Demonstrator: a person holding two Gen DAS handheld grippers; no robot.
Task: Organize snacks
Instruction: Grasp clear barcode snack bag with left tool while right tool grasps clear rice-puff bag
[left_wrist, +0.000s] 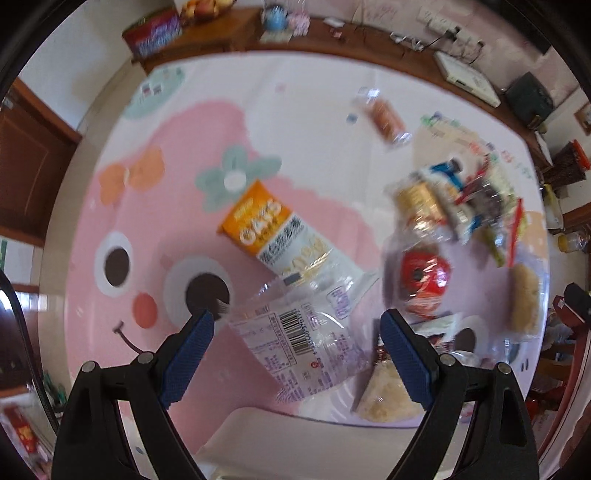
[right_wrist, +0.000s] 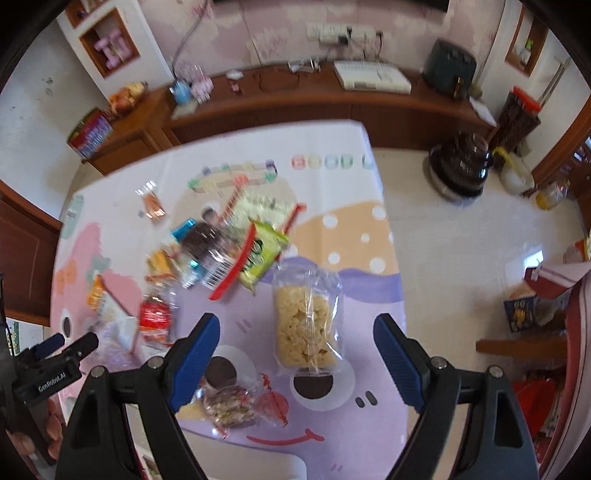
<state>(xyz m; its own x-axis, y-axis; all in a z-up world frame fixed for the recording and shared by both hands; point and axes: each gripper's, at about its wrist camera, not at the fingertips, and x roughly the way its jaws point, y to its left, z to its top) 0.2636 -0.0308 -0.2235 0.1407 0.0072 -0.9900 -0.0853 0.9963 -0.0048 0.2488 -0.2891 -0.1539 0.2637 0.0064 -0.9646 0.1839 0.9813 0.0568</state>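
Snacks on cartoon-print tablecloth (left_wrist: 295, 92). Orange-and-white oats packet (left_wrist: 273, 232): flat, beyond the left gripper (left_wrist: 297, 332). Clear plastic wrapper with barcode label (left_wrist: 295, 332): below and between that gripper's blue-padded fingers (left_wrist: 192, 347), jaws spread, untouched. Mixed heap of small packets (right_wrist: 221, 251): left of the right gripper (right_wrist: 295, 347). Clear bag of pale yellow puffed crackers (right_wrist: 303, 325): between its wide-set fingers (right_wrist: 399, 362), ungripped.

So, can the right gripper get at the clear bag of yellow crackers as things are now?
Probably yes: the right gripper is open above the cracker bag, which lies alone on the tablecloth with nothing covering it.
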